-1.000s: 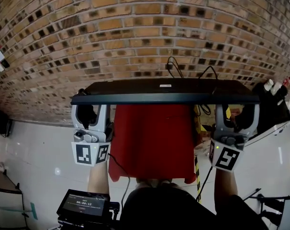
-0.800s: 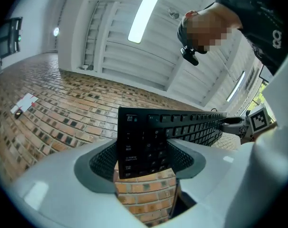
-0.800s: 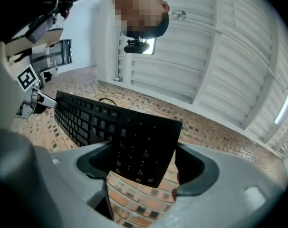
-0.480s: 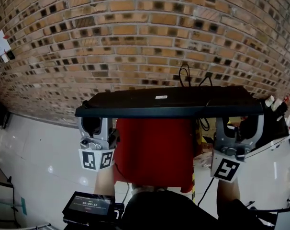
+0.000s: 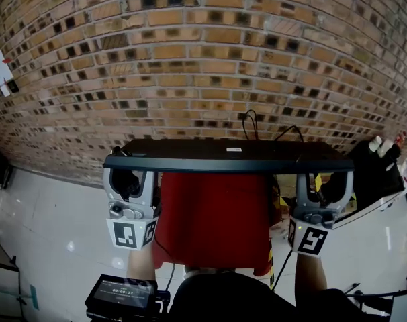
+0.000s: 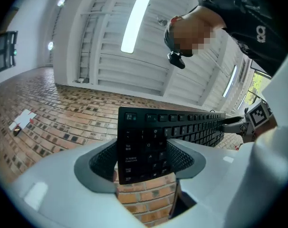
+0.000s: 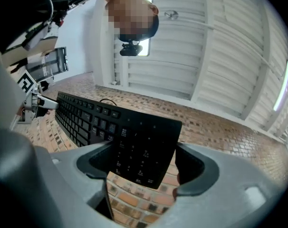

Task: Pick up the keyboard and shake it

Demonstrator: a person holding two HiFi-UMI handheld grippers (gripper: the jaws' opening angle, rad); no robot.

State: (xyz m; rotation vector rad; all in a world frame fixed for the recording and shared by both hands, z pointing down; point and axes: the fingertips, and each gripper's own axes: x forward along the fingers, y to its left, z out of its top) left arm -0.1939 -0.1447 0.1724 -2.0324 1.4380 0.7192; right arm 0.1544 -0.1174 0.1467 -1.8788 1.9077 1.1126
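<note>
A black keyboard [image 5: 227,154] hangs in the air, held level with its keys facing down toward me and its underside up. My left gripper [image 5: 129,173] is shut on the keyboard's left end [image 6: 144,144]. My right gripper [image 5: 321,183] is shut on its right end, the number pad [image 7: 141,151]. A black cable [image 5: 252,125] loops off its far edge. In both gripper views the keys face the camera, with the ceiling behind.
A brick wall [image 5: 190,59] fills the view ahead. Below the keyboard is a red cloth-covered surface [image 5: 213,213]. A black and white case [image 5: 375,173] sits at the right. A small screen device [image 5: 119,292] is at the lower left over a pale tiled floor [image 5: 49,227].
The keyboard has tipped flatter and shifted, dipping then rising slightly between frames. Both grippers moved with it and kept hold.
</note>
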